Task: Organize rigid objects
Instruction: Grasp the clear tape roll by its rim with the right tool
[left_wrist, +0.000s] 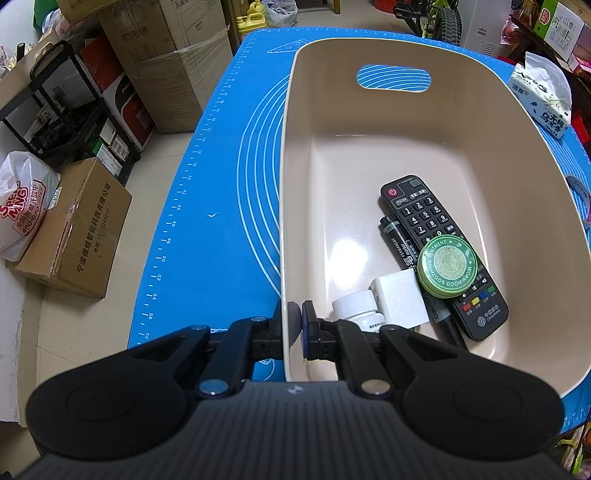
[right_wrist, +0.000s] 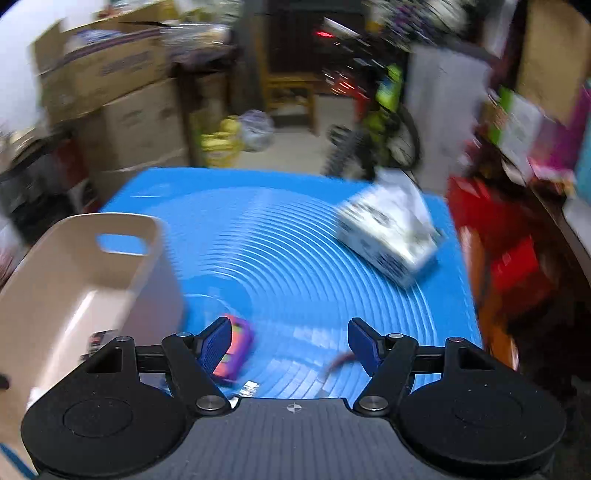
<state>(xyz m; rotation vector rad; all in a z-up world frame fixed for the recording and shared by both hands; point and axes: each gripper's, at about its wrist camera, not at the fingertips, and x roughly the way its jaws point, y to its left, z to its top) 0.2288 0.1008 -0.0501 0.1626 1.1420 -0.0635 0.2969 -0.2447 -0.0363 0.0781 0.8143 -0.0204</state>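
A beige plastic bin (left_wrist: 291, 122) stands on the blue mat (left_wrist: 221, 206). My left gripper (left_wrist: 293, 326) is shut on the bin's near left wall. Inside lie a black remote (left_wrist: 424, 214), a black marker (left_wrist: 397, 242), a green ointment tin (left_wrist: 447, 266), a white charger block (left_wrist: 400, 299) and a white bottle (left_wrist: 356, 306). In the blurred right wrist view my right gripper (right_wrist: 290, 345) is open and empty above the mat (right_wrist: 295, 240). A pink and purple object (right_wrist: 236, 350) lies by its left finger, right of the bin (right_wrist: 55, 295).
A tissue box (right_wrist: 391, 236) lies on the mat's far right; it also shows in the left wrist view (left_wrist: 543, 103). A small reddish thing (right_wrist: 338, 362) lies near my right finger. Cardboard boxes (left_wrist: 77, 236) and a black rack (left_wrist: 62, 110) stand on the floor to the left.
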